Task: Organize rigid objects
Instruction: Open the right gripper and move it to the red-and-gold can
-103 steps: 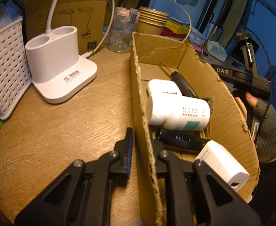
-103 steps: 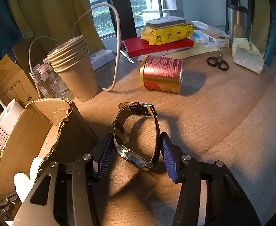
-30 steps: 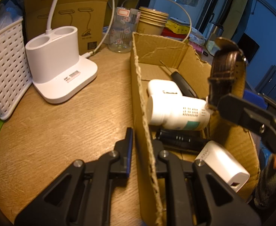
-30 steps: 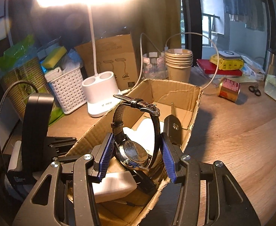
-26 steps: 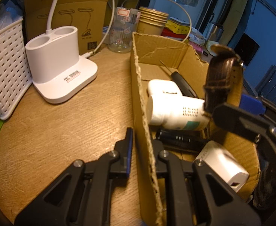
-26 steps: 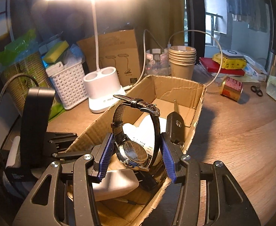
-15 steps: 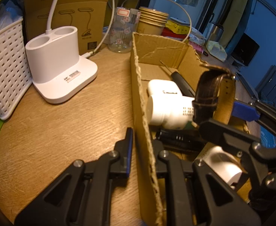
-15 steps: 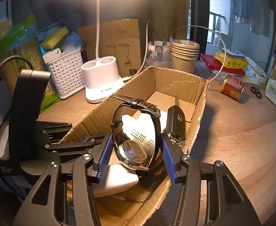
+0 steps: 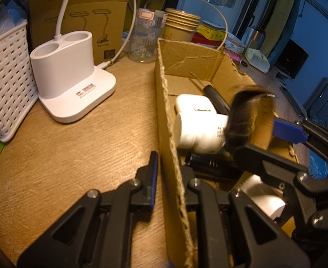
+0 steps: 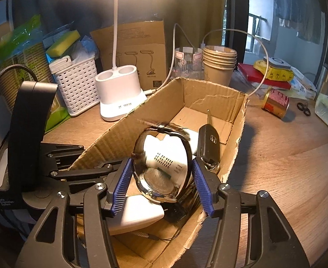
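Cardboard box sits open on the wooden table, already holding a white bottle lying on its side, a white charger block, a black car key propped against the box's right wall, a screwdriver toward its far end and some black item under the bottle that I can't make out. The right gripper hangs just over the near end of the box with its blue pads spread apart; the wristwatch stands between them, blurred, and the gaps at either side of the strap suggest it is no longer gripped, though I cannot be sure the pads are fully clear of it. From the left wrist view the watch is a dark smear in front of the bottle, inside the box walls. The left gripper is pinched on the box's near long wall, one finger outside and one inside, holding the cardboard. Beyond the box, toward the table's far edge, stand a white lamp base with its cable, a white lattice basket, a stack of paper cups and a clear jar; a red and gold can lies on its side off to the right.
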`<state>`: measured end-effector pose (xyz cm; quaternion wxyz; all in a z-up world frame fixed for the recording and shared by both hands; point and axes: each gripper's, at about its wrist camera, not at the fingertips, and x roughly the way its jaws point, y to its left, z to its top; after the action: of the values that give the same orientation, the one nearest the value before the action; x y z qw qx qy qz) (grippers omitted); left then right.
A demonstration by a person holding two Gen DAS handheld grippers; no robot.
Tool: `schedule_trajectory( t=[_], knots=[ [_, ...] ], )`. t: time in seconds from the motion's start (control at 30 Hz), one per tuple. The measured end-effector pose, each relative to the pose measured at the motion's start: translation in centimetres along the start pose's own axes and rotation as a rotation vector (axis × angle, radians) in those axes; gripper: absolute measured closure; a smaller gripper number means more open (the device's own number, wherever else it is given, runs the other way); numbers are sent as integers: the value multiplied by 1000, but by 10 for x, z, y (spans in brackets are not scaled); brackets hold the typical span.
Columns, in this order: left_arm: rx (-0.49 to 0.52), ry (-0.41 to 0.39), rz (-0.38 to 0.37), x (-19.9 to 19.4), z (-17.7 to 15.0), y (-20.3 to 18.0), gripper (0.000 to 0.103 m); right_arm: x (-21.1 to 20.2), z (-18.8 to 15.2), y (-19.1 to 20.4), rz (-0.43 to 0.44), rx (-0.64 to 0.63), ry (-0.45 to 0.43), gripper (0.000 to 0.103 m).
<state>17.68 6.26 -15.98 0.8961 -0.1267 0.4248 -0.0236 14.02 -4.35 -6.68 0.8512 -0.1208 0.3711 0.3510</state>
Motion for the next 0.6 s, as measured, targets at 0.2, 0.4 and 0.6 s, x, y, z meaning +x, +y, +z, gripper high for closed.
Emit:
schedule_trajectory(
  t=[0.2,0.4,0.6],
  knots=[
    [1,0,0,0,0,0,90,-4,2,-4,-11,13,-20,40],
    [1,0,0,0,0,0,90,-7,3,-11,-23,37,-31,40],
    [1,0,0,0,0,0,90,-14,4,-20,-27,64,-53,40]
  ],
)
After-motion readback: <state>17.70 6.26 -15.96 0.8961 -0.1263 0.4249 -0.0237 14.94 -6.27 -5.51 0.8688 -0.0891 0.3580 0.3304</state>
